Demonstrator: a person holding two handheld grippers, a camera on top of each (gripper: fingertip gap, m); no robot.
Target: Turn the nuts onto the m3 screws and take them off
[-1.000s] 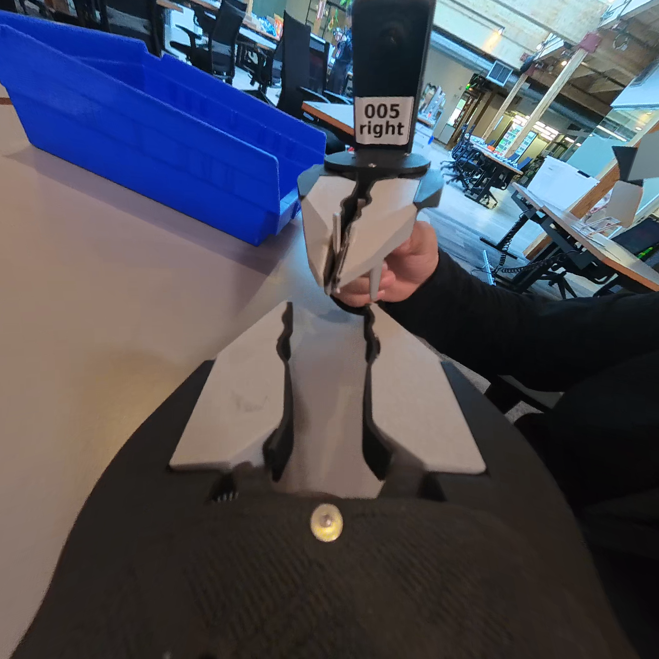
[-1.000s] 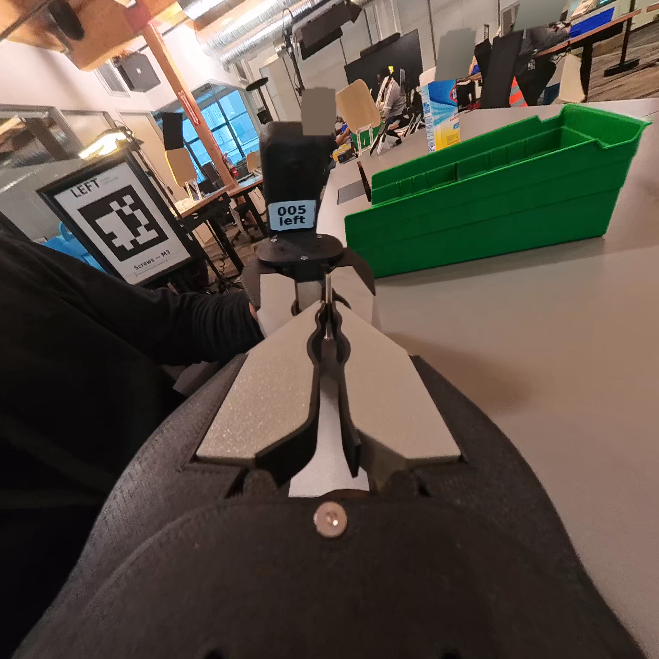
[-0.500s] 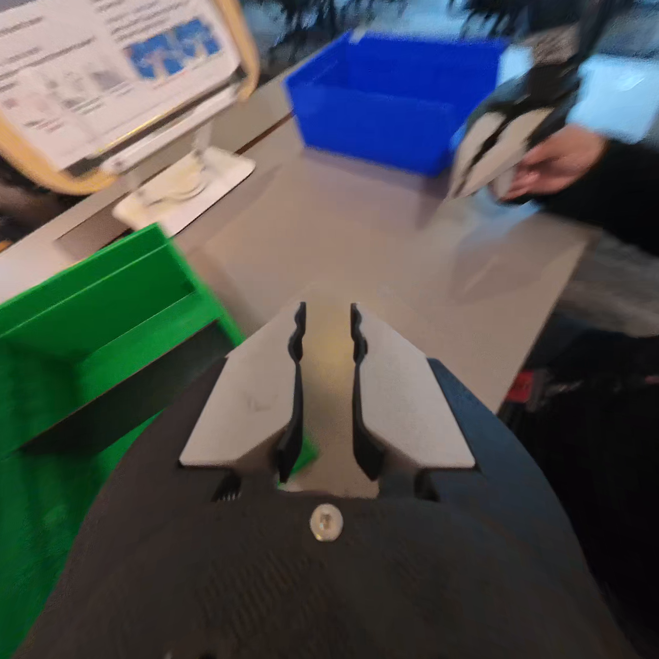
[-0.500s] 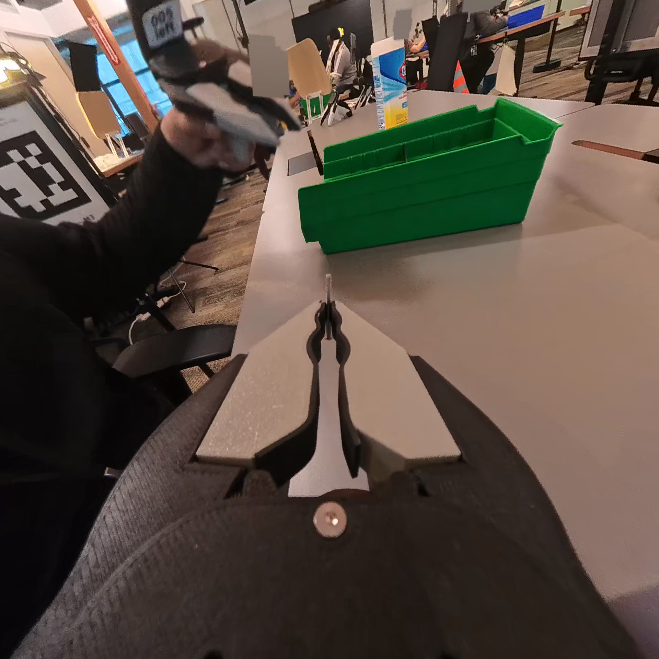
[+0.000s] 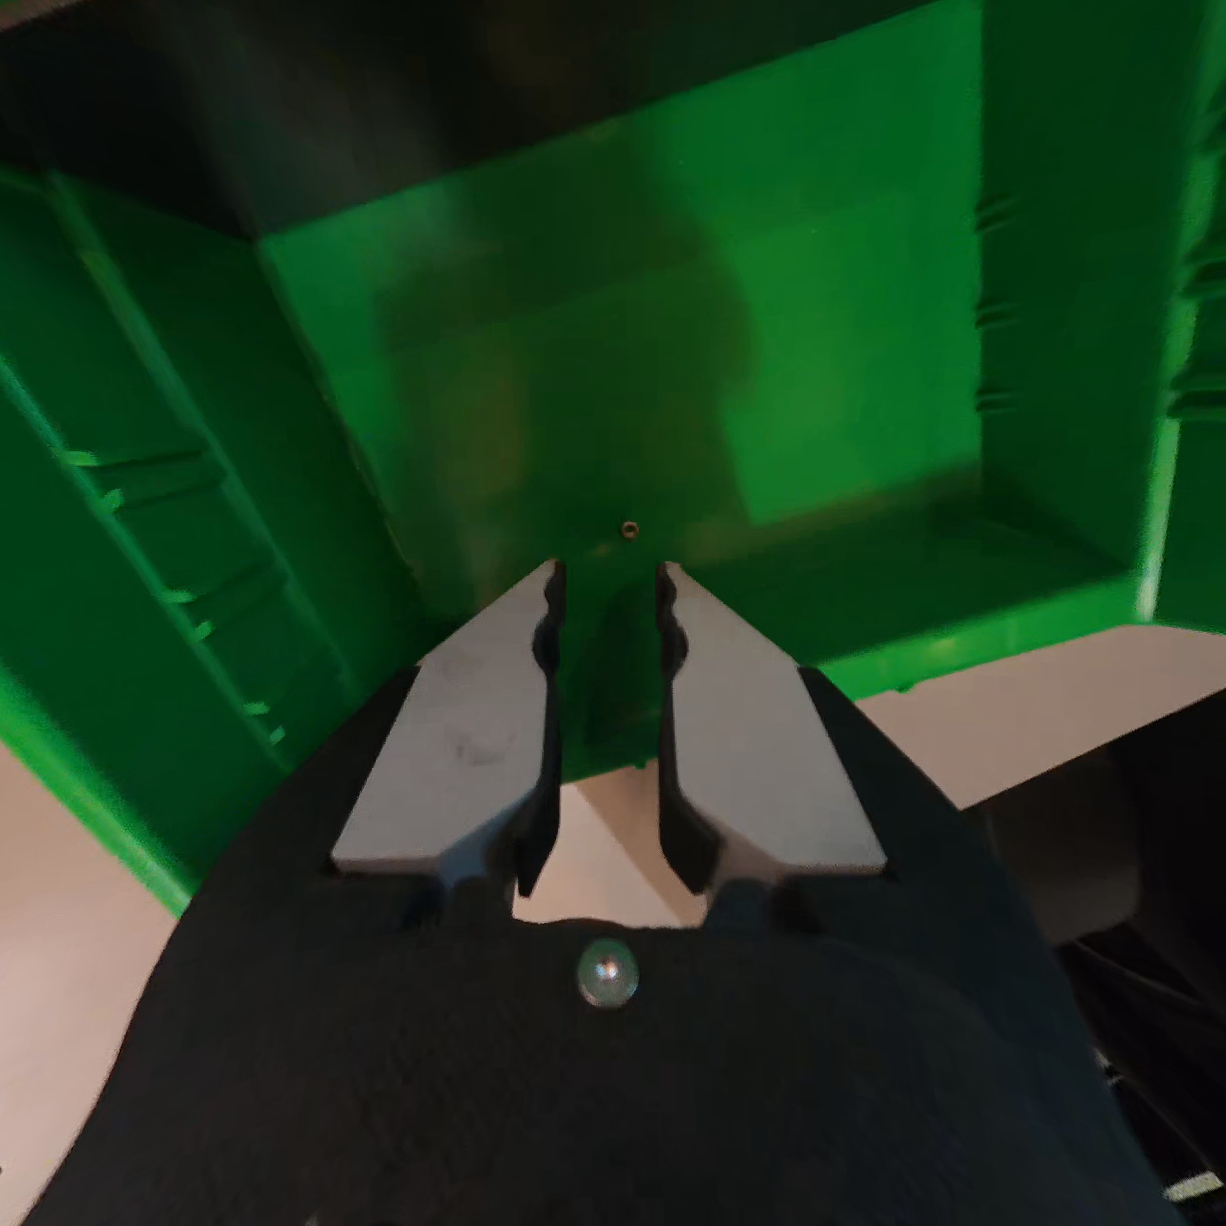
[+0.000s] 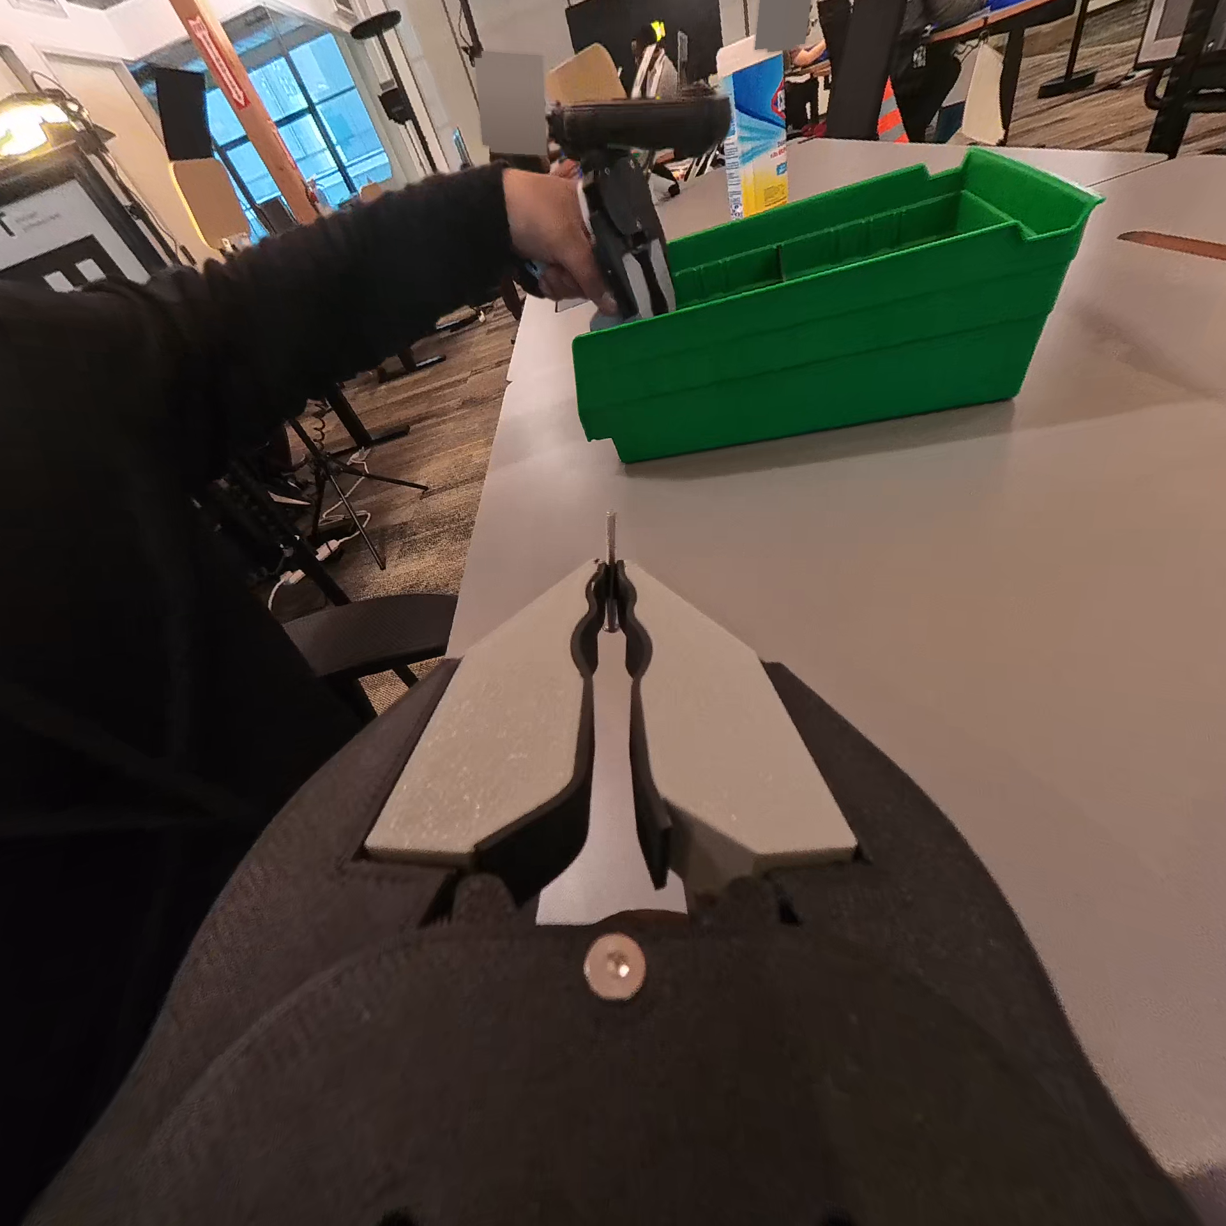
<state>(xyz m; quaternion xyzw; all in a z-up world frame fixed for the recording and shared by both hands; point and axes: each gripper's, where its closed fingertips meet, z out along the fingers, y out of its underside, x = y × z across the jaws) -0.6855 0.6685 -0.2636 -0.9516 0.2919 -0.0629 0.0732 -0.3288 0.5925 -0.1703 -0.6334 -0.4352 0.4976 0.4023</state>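
My left gripper (image 5: 609, 572) is open and empty, pointing down into the front compartment of a green bin (image 5: 829, 345). A single small nut (image 5: 628, 529) lies on the bin floor just beyond the fingertips. My right gripper (image 6: 609, 565) is shut on a thin M3 screw (image 6: 610, 537), whose threaded end sticks out past the fingertips above the grey table (image 6: 895, 597). The right wrist view also shows the left gripper (image 6: 630, 265) dipped into the near end of the green bin (image 6: 829, 345).
The person's dark sleeve (image 6: 265, 318) stretches across the left of the right wrist view. A blue and yellow canister (image 6: 756, 142) stands behind the bin. The table's edge (image 6: 491, 464) runs along the left, with a chair and floor cables beyond. The gap from one gripper's tips to the other's is roughly 40 cm.
My left gripper swung away from the right gripper, over the table, and down into the green bin, staying open. My right gripper kept hold of the screw.
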